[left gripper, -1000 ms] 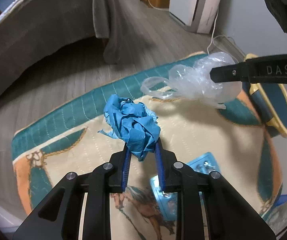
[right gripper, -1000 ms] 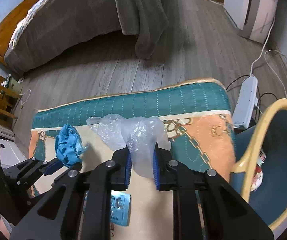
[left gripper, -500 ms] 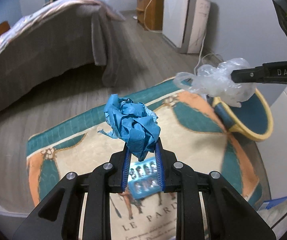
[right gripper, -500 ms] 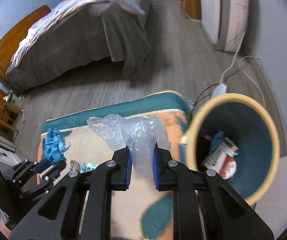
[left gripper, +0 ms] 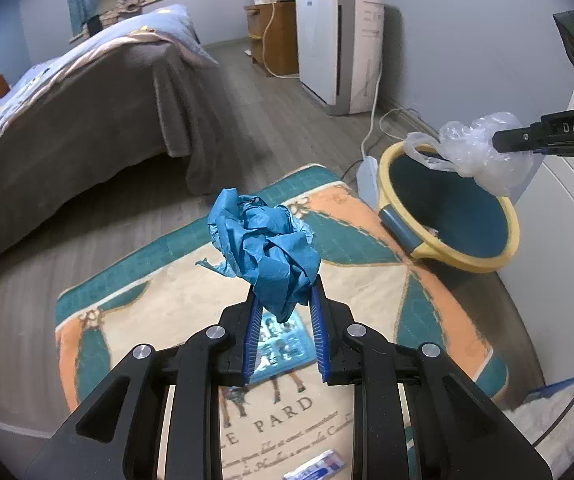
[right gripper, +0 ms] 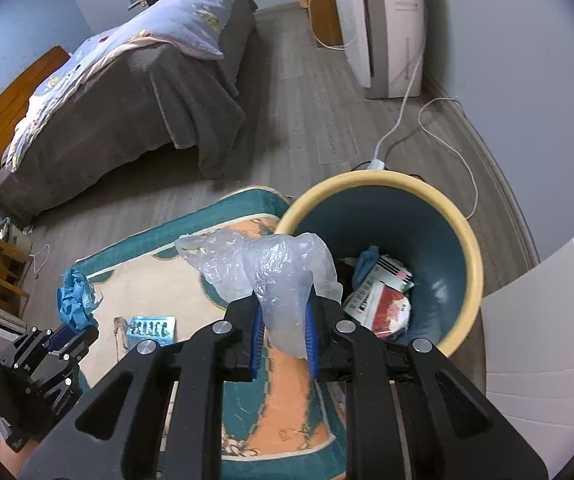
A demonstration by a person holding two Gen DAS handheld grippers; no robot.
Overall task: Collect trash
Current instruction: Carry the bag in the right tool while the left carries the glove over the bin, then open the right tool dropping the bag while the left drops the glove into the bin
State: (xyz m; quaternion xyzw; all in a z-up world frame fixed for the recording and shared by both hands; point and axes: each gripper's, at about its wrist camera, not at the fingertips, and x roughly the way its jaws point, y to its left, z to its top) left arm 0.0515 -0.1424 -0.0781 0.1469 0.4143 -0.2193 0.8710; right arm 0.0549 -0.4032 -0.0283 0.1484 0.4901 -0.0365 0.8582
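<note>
right tongs (right gripper: 283,334) are gripping a clear plastic bag (right gripper: 275,276) beside the wastebasket (right gripper: 463,240) rim; left tongs (left gripper: 285,332) are holding crumpled blue paper (left gripper: 265,246); a blister pack (right gripper: 151,329) is lying uncollected.

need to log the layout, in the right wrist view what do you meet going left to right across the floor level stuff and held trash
crumpled blue paper in the left gripper → blue blister pack on the rug → clear plastic bag in the right gripper → trash bin
</note>
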